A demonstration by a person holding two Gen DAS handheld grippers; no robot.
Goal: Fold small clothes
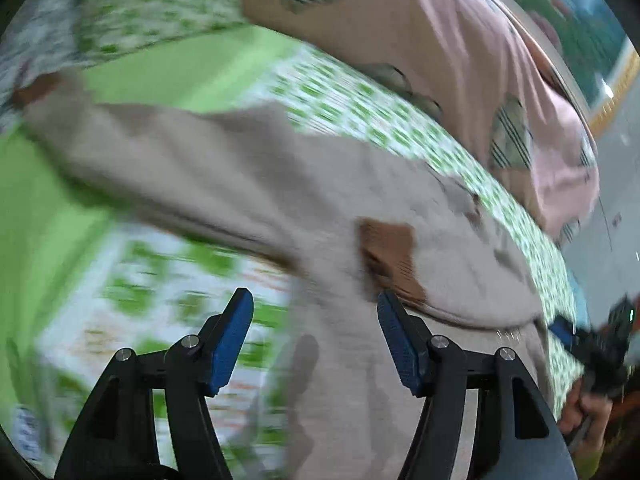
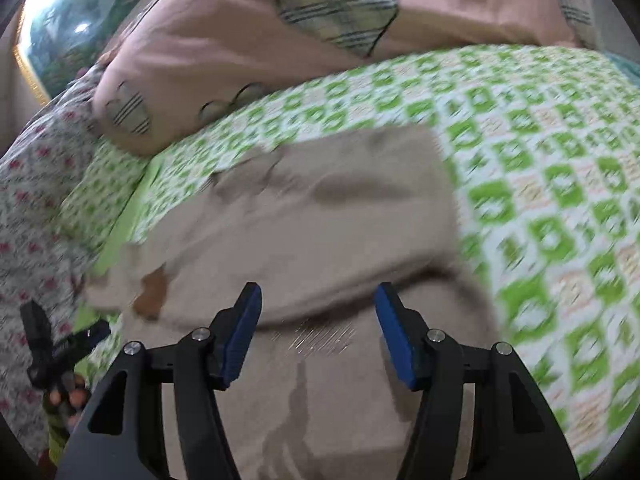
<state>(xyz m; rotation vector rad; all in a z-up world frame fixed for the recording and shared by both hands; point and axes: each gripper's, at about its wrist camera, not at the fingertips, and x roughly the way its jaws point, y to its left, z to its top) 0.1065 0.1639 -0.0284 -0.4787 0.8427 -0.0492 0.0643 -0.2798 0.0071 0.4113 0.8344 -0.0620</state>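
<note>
Both grippers are spread wide and pinch nothing: your left gripper [image 1: 316, 336] and right gripper [image 2: 318, 332] hang over the near part of the garment [image 2: 304, 216]. It is beige with brown patches and lies partly doubled on the green sheet [image 2: 540, 184], in front of the pillow [image 2: 248, 36]. Both views are blurred by motion, so you may close on the sheet together with the cloth, or catch only one layer, and the fold could open. I count two grippers, one garment, one pink pillow, and, beyond the garment, one flowered cloth [image 2: 36, 192].
</note>
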